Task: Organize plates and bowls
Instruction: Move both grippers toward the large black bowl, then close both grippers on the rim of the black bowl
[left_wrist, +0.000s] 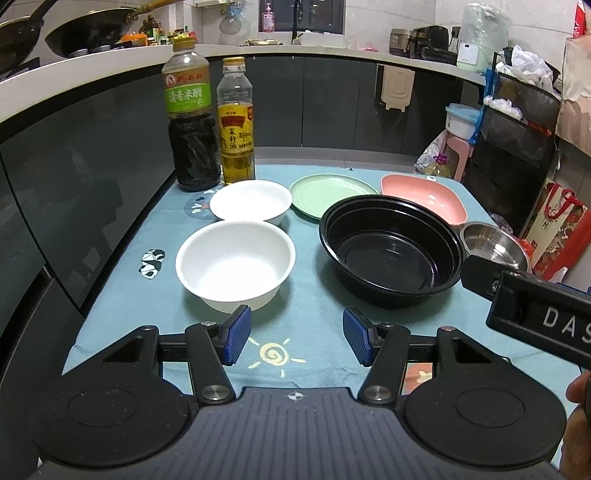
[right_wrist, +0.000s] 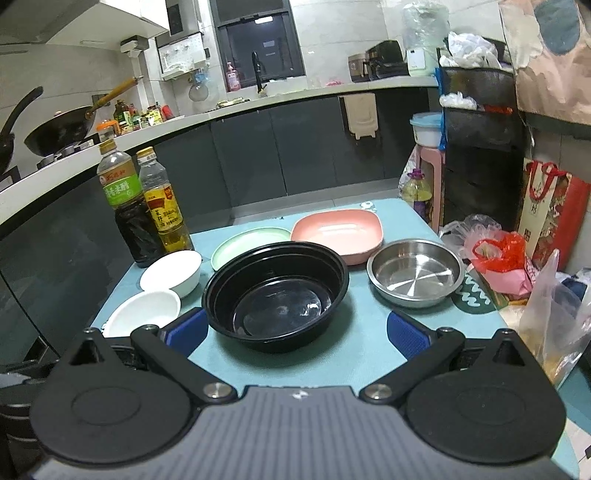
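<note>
On the blue tablecloth (left_wrist: 310, 332) stand a near white bowl (left_wrist: 235, 265), a far white bowl (left_wrist: 250, 201), a green plate (left_wrist: 332, 194), a pink square bowl (left_wrist: 424, 197), a black bowl (left_wrist: 391, 251) and a steel bowl (left_wrist: 495, 245). My left gripper (left_wrist: 295, 339) is open and empty, just in front of the near white bowl. My right gripper (right_wrist: 295, 332) is open and empty, its fingers either side of the black bowl (right_wrist: 277, 291), above the near rim. The steel bowl (right_wrist: 415, 273), pink bowl (right_wrist: 336, 232), green plate (right_wrist: 243, 247) and both white bowls (right_wrist: 171, 273) also show there.
A dark vinegar bottle (left_wrist: 192, 118) and an oil bottle (left_wrist: 236, 122) stand at the table's far left corner. Plastic bags (right_wrist: 498, 258) and a gift bag (right_wrist: 550, 210) sit off the right edge. Dark cabinets and a counter run behind and along the left.
</note>
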